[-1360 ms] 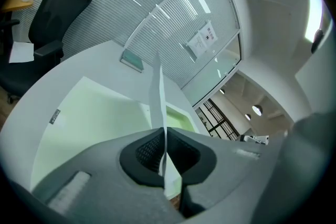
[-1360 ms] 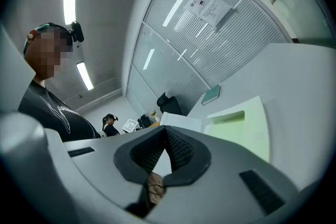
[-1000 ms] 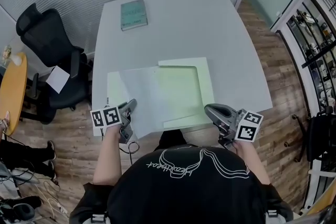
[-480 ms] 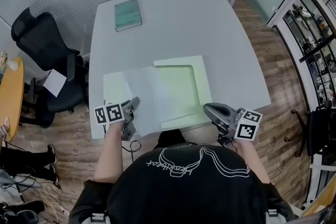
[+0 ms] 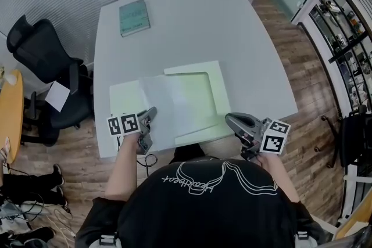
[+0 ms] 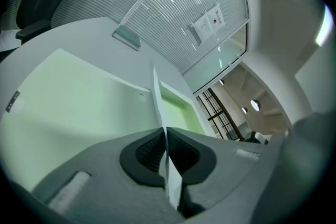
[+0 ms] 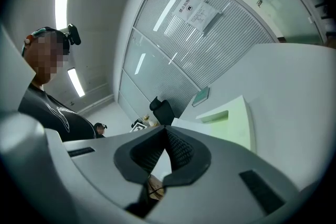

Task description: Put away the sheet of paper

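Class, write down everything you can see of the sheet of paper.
The sheet of paper is thin, pale white and faintly see-through. It spreads over the open green folder near the table's front edge. The left gripper is shut on its near edge; the right gripper is apart from it.

The sheet of paper (image 5: 160, 104) lies over the folder (image 5: 195, 96) on the table (image 5: 232, 26) (book (image 5: 134, 17) far-left corner); chair (image 5: 40, 61) left.

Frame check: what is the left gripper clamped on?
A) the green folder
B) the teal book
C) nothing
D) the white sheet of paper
D: the left gripper has its jaws closed on the sheet of paper, seen edge-on between them.
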